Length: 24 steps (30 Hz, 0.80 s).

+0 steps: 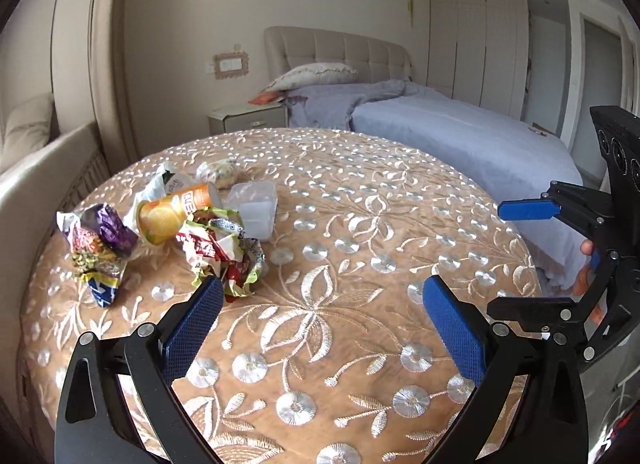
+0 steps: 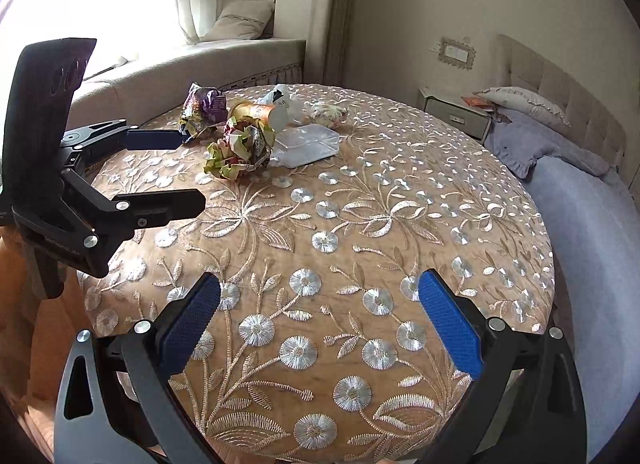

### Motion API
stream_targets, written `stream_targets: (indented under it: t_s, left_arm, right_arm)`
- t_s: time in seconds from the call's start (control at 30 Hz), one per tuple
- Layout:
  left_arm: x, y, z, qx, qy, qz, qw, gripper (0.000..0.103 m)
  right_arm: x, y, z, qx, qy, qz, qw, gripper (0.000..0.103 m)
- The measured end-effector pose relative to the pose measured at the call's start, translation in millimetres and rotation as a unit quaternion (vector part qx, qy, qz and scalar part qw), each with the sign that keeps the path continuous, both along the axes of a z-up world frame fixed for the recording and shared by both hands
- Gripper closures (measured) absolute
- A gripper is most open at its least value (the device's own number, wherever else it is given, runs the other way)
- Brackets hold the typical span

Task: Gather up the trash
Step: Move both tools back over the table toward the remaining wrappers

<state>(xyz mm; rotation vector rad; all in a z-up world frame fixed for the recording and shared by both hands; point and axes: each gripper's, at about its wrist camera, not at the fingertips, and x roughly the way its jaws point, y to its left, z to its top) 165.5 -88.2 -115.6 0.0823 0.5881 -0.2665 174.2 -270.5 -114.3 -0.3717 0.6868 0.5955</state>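
A heap of trash lies at the far left of the round embroidered table [image 1: 340, 264]: a crumpled red-green wrapper [image 1: 224, 252], an orange snack can [image 1: 176, 216] on its side, a purple wrapper [image 1: 102, 240], a clear plastic box [image 1: 256, 204] and a small bag [image 1: 220, 172]. My left gripper [image 1: 320, 292] is open and empty, its left finger just short of the red-green wrapper. My right gripper [image 2: 320, 296] is open and empty over the near table [image 2: 400, 204]. It sees the wrapper [image 2: 240, 148], the can [image 2: 260, 112], the box [image 2: 308, 144] and the left gripper [image 2: 176, 168].
A bed with a lilac cover [image 1: 460, 132] stands right of the table, a nightstand [image 1: 248, 116] behind it. A window seat [image 2: 180, 64] runs along the far left. The right gripper [image 1: 516, 256] shows at the right edge of the left wrist view.
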Motion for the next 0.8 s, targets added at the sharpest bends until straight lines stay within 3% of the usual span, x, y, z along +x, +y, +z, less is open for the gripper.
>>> stream_targets:
  t_s: [0.13, 0.33, 0.47, 0.6, 0.8]
  left_arm:
    - [21, 20, -7, 0.017, 0.035, 0.039, 0.9985, 0.005]
    - [59, 38, -14, 0.030, 0.076, 0.052, 0.9953, 0.005]
    - [81, 46, -20, 0.064, 0.086, 0.073, 0.9915, 0.005]
    - [100, 62, -24, 0.061, 0.108, 0.074, 0.9895, 0.005]
    - [117, 66, -29, 0.055, 0.127, 0.051, 0.9891, 0.005]
  right_arm:
    - [23, 24, -2, -0.002, 0.003, 0.017, 1.000, 0.004]
    - [73, 65, -9, -0.030, -0.010, 0.050, 0.998, 0.004]
    - [108, 87, -19, -0.052, 0.002, 0.075, 0.996, 0.004]
    - [135, 102, -27, -0.056, 0.034, 0.106, 0.992, 0.004]
    - [166, 114, -37, -0.084, 0.043, 0.118, 0.989, 0.004]
